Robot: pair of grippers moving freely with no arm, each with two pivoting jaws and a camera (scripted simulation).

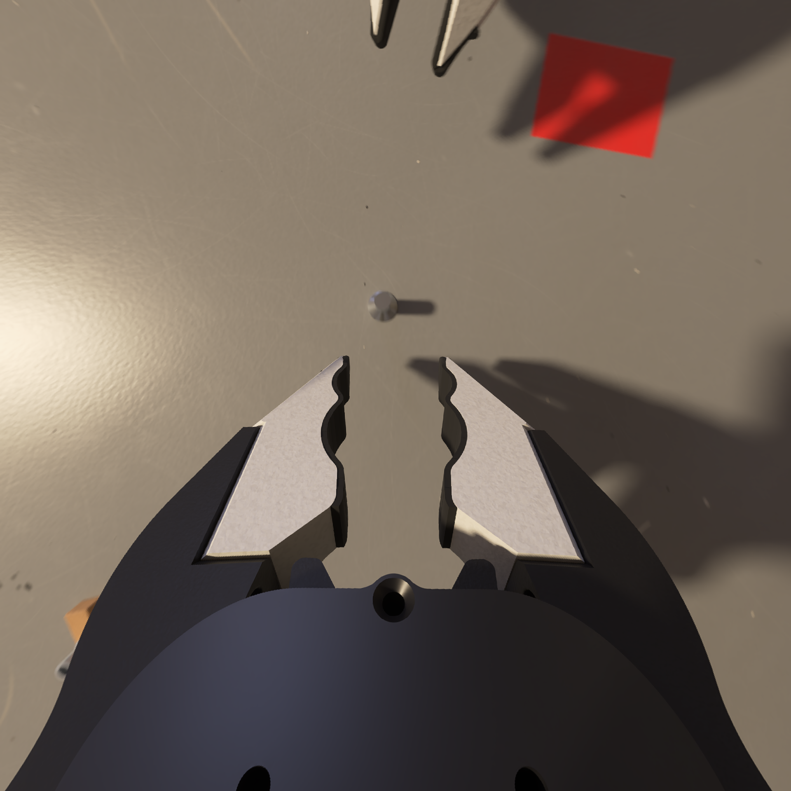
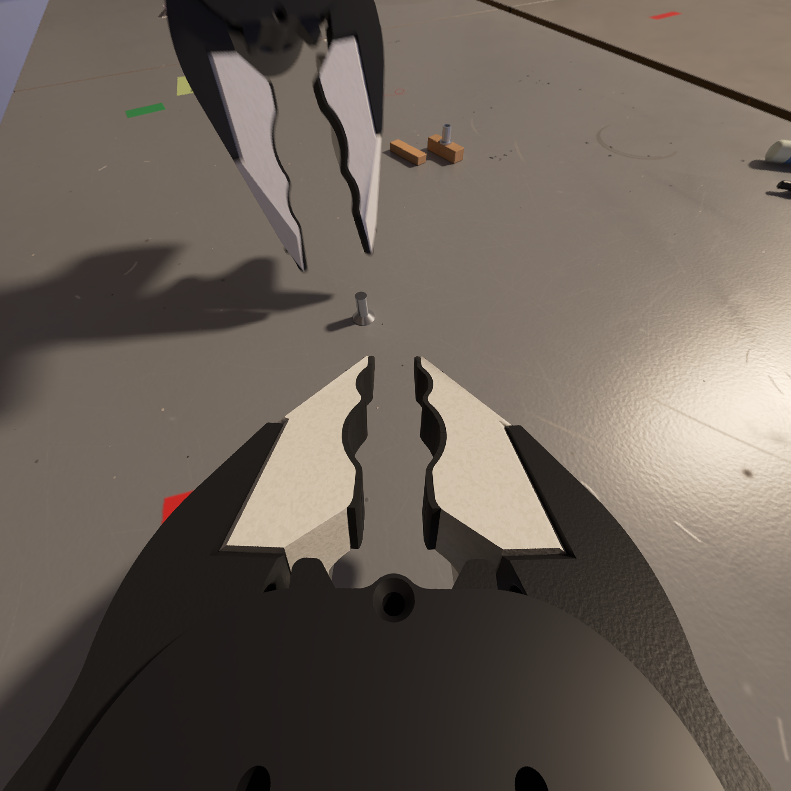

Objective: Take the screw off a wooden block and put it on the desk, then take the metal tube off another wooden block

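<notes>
Two grippers are seen over a grey-brown, scratched bench (image 2: 599, 342) marked with glare, dark specks and a dark seam at the far right. A red patch (image 1: 599, 96), a green strip (image 2: 144, 109) and a yellowish patch (image 2: 183, 85) are stuck to it. The screw (image 2: 362, 309) is stood head-down on the bench, shank up, free of both blocks. Further off, two wooden blocks (image 2: 407, 151) are laid side by side; the tube (image 2: 446, 134) is seated upright in the right-hand one. The left gripper (image 1: 394, 364) is pointed steeply down above the screw, its fingers spread moderately wide and empty. The right gripper (image 2: 394, 364) is held low, aimed along the bench at the screw, its fingers narrowly parted and empty.
</notes>
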